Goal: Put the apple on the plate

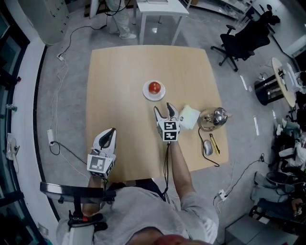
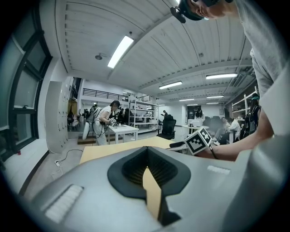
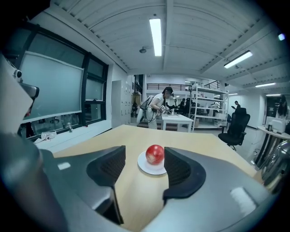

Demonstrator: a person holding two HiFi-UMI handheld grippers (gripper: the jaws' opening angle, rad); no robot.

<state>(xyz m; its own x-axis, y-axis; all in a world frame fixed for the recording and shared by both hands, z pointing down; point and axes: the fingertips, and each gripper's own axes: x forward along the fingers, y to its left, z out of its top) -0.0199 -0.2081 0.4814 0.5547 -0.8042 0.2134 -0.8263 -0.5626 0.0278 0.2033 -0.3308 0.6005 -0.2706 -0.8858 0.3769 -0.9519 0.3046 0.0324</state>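
A red apple [image 1: 154, 87] sits on a small white plate [image 1: 147, 94] near the middle of the tan table [image 1: 119, 72]. My right gripper [image 1: 163, 108] hovers just in front of the plate, open, with nothing between its fingers. In the right gripper view the apple [image 3: 155, 154] and plate [image 3: 150, 170] lie beyond the spread fingers, apart from them. My left gripper [image 1: 111, 132] is at the front left of the table, shut and holding nothing. In the left gripper view its pads [image 2: 158, 170] nearly meet, with only a sliver of table showing between them.
To the right of my right gripper lie a white box [image 1: 189, 117], a shiny metal kettle [image 1: 219, 115] on a round mat, a grey mouse [image 1: 207, 148] and a yellow pen [image 1: 214, 143]. A black office chair [image 1: 244, 40] and a white table [image 1: 160, 9] stand beyond the far edge.
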